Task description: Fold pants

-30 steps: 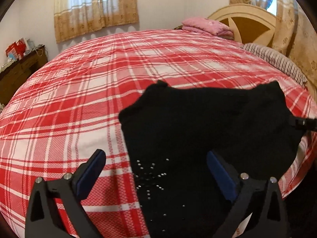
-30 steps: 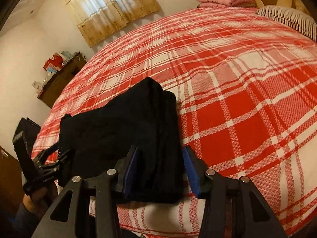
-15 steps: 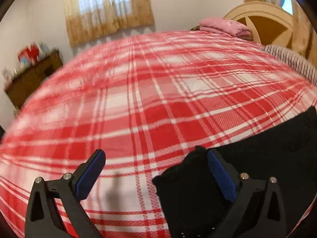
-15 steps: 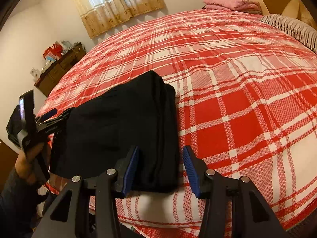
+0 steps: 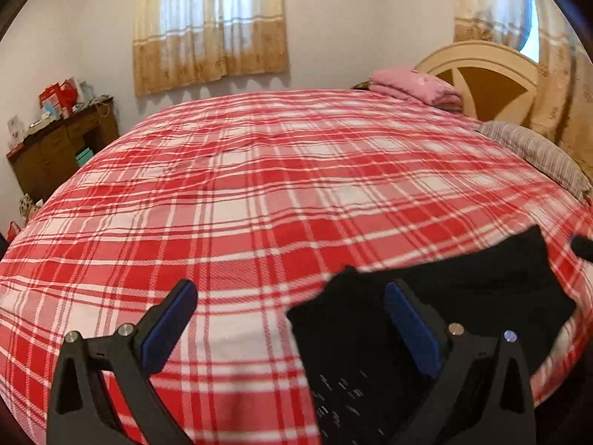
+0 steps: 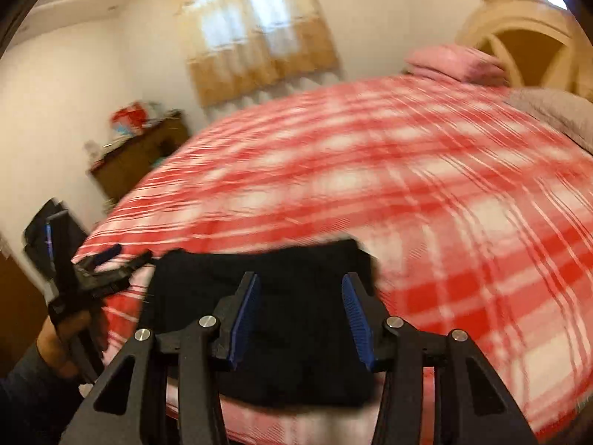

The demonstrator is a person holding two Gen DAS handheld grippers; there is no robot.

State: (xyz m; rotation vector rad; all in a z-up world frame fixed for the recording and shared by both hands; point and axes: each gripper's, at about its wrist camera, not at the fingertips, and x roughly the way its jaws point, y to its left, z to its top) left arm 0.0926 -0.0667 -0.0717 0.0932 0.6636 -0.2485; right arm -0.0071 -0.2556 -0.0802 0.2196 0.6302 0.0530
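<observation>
My black pants point(image 6: 296, 296) lie folded at the plaid bed's point(image 5: 259, 185) near edge; both my left tool point(image 5: 292, 319) and right tool point(image 6: 300, 311) gape empty; a careless brush could drag the stack off.

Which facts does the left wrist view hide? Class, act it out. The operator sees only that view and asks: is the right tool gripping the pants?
Observer: No. The right tool is open over the folded black pants, pinching nothing.
Operator: What holds the left tool?
Observer: A hand in a dark sleeve holds the left tool, beside the pants' left edge.
Operator: Do the pants overhang the bed?
Observer: No. The plaid bed cover shows below their near edge.
</observation>
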